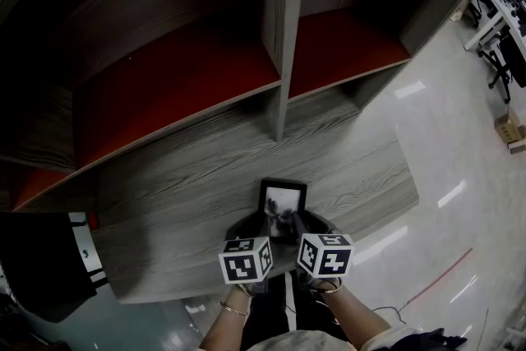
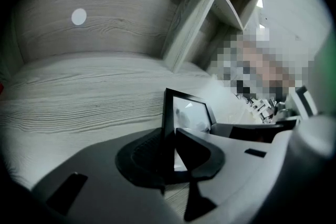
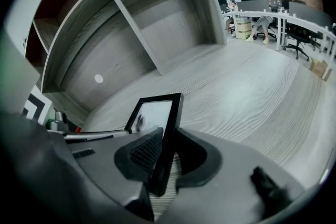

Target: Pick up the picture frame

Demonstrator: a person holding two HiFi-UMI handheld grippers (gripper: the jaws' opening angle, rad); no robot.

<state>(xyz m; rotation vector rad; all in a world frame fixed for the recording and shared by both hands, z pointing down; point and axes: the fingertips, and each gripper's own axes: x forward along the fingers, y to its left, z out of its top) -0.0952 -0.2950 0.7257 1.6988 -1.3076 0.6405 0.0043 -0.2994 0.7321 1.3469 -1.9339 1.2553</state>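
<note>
The shelf rises beyond both grippers, its red-lined compartments well ahead of the jaws. The counter spreads as open wood to the left of the left gripper. Its right end and the floor lie near the right gripper, and its front edge is just behind both. The frame stands near upright between the two. The left gripper's jaws clamp its left edge, and the right gripper's clamp its right edge.

No text, label, brand, number or sign can be read in any view
</note>
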